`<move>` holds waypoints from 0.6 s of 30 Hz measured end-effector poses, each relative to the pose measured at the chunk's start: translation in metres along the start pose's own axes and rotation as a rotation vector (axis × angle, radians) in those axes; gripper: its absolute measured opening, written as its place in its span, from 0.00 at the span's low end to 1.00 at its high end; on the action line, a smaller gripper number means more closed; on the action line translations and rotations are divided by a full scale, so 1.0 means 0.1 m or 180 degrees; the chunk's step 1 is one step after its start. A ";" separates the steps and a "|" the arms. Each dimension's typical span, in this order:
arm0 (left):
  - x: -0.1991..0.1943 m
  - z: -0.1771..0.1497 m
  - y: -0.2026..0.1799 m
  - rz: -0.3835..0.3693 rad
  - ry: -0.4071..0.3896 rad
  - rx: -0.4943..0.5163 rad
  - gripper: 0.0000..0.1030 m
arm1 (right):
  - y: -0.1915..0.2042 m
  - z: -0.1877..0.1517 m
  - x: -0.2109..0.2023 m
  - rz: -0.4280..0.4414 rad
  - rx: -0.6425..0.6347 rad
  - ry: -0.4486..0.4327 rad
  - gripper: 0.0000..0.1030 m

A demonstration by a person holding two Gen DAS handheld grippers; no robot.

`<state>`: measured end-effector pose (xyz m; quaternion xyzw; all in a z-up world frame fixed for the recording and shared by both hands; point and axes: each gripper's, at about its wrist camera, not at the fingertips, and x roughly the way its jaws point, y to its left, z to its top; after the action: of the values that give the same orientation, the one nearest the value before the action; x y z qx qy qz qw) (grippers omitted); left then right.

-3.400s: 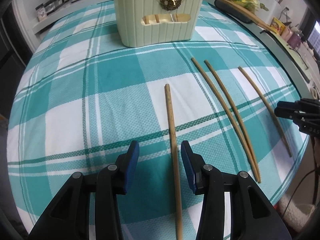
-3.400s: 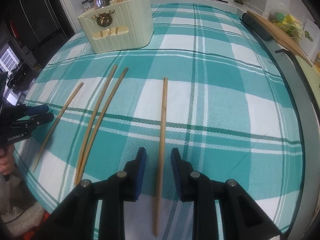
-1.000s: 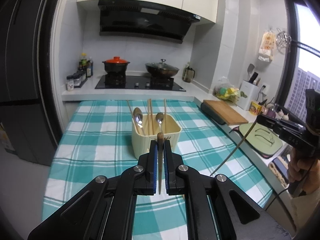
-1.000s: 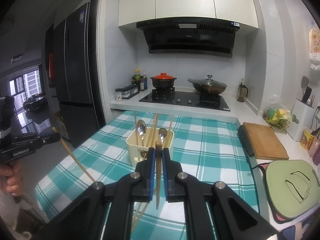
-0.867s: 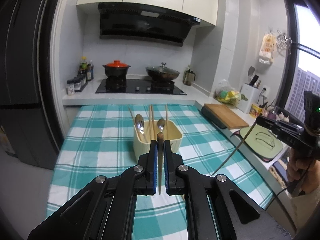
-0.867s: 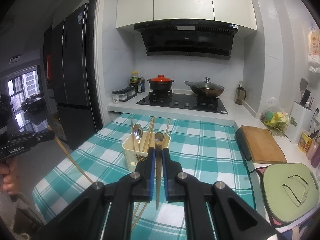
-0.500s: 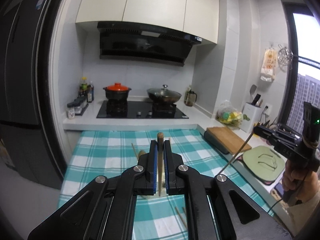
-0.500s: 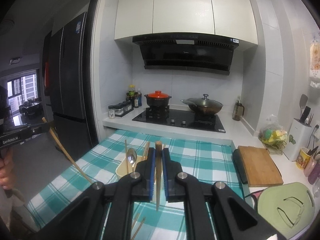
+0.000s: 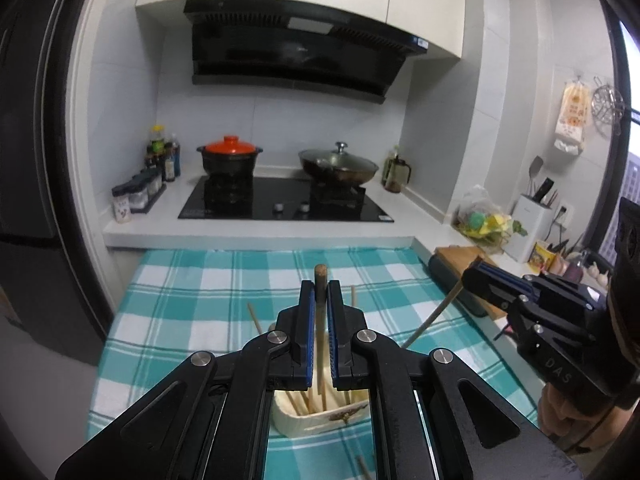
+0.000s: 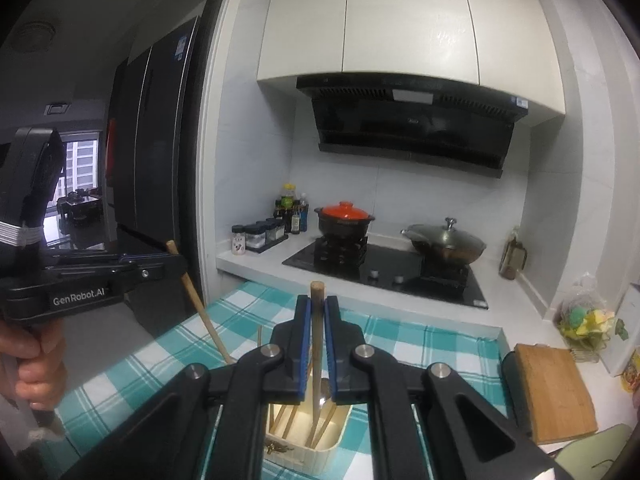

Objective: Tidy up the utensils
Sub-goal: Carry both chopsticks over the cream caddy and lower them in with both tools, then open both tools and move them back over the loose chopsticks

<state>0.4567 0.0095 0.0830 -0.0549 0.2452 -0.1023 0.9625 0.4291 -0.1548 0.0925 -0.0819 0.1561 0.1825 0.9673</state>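
My left gripper (image 9: 320,292) is shut on a wooden chopstick (image 9: 320,276) that stands upright between the blue pads. Its lower end hangs down over the cream utensil holder (image 9: 320,420), which holds several chopsticks. My right gripper (image 10: 317,304) is shut on a second upright chopstick (image 10: 317,290) above the same holder (image 10: 308,446), where a spoon (image 10: 323,396) also stands. In the left wrist view the right gripper (image 9: 472,278) sits close on the right, its chopstick (image 9: 430,320) slanting down towards the holder. In the right wrist view the left gripper (image 10: 174,264) shows at the left with its chopstick (image 10: 200,308).
The holder stands on a teal checked tablecloth (image 9: 180,304), with a loose chopstick (image 9: 362,466) in front of it. Behind are a black stove (image 9: 284,204), a red-lidded pot (image 9: 230,158) and a wok (image 9: 338,166). A wooden cutting board (image 10: 552,388) lies at the right, a dark fridge (image 10: 156,152) at the left.
Both grippers have moved forward with their chopsticks. The holder has slid from ahead of the jaws to under them, and the two grippers have come closer together.
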 end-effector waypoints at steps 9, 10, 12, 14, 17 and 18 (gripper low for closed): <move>0.95 -0.19 0.09 -0.0034 0.0824 -0.0026 0.04 | -0.22 -0.34 1.27 0.0353 0.0471 0.1231 0.07; 1.02 -0.22 0.10 -0.0035 0.0872 -0.0044 0.04 | -0.26 -0.39 1.38 0.0331 0.0542 0.1311 0.07; 1.15 -0.26 0.12 -0.0023 0.0947 -0.0042 0.04 | -0.30 -0.50 1.54 0.0388 0.0649 0.1414 0.07; 1.24 -0.30 0.11 0.0003 0.1008 -0.0033 0.05 | -0.34 -0.55 1.62 0.0351 0.0706 0.1413 0.07; 1.27 -0.32 0.15 0.0072 0.1015 -0.0093 0.22 | -0.33 -0.57 1.75 0.0336 0.0711 0.1401 0.10; 1.23 -0.32 0.16 0.0076 0.0980 -0.0118 0.28 | -0.32 -0.56 1.76 0.0331 0.0700 0.1362 0.10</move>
<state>0.5494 -0.0041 -0.0046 -0.0534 0.3923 -0.0936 0.9135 0.5818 -0.1391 -0.0152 -0.0047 0.3803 0.1925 0.9046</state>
